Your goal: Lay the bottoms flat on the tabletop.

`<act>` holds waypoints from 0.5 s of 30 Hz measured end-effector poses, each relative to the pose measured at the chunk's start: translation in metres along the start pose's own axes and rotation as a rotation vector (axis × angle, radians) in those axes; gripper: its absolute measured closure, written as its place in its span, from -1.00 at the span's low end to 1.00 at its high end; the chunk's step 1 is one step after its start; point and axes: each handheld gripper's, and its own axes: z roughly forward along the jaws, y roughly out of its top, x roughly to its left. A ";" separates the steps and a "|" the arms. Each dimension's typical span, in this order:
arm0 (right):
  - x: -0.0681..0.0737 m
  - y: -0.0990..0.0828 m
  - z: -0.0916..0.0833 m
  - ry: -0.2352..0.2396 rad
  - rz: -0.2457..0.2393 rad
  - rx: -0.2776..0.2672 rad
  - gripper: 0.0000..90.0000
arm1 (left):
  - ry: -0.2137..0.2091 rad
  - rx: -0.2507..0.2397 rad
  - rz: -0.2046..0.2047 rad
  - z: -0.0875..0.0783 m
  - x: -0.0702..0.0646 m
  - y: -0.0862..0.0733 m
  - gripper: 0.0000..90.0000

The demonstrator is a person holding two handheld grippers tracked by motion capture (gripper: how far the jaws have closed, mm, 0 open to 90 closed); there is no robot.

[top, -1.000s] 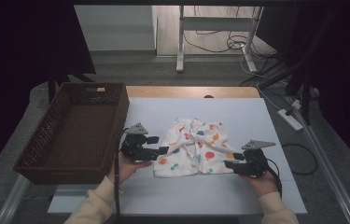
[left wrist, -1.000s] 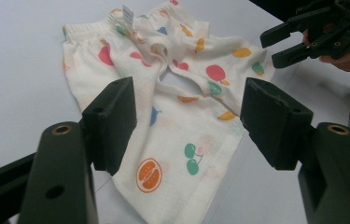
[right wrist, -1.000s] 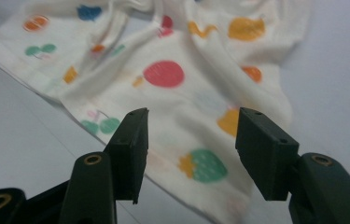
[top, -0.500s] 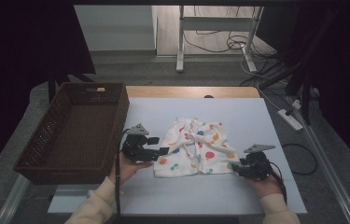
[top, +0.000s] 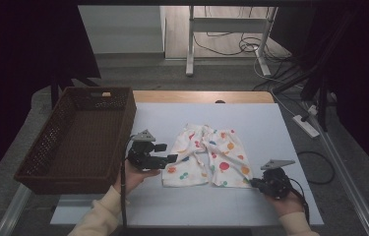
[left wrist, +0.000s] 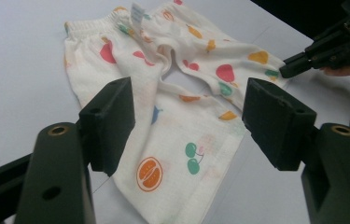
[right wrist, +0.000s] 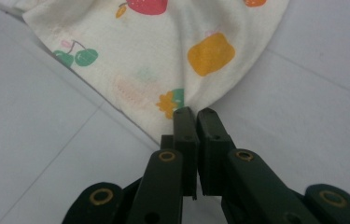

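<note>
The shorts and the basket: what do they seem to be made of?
Shorts: soft woven or knit cloth, probably cotton, matte cream with printed fruit; it wrinkles and has a gathered elastic waist. Basket: woven wicker or rattan, possibly a plastic imitation, dark brown; its walls show a fine open weave.

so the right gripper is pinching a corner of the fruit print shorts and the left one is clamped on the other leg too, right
Not quite. The right gripper is shut on a corner of the shorts, but the left gripper is open: in the left gripper view its jaws stand wide apart above the other leg, not clamped on it.
</note>
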 end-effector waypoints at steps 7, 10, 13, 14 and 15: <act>0.003 -0.012 -0.010 -0.003 -0.002 -0.004 0.62 | 0.001 -0.004 0.001 0.000 -0.001 0.001 -0.25; 0.005 -0.007 -0.012 -0.029 -0.004 -0.041 0.30 | 0.002 -0.006 0.000 -0.001 -0.002 0.001 -0.25; 0.011 0.000 -0.016 -0.029 -0.006 -0.122 0.03 | 0.005 -0.010 -0.001 -0.002 -0.001 0.001 -0.26; 0.013 0.003 -0.015 -0.027 -0.009 -0.140 0.02 | 0.005 -0.013 -0.005 -0.003 0.000 0.000 -0.26; 0.019 0.010 -0.012 0.015 -0.027 -0.169 0.01 | 0.006 -0.015 -0.009 -0.004 0.000 0.000 -0.26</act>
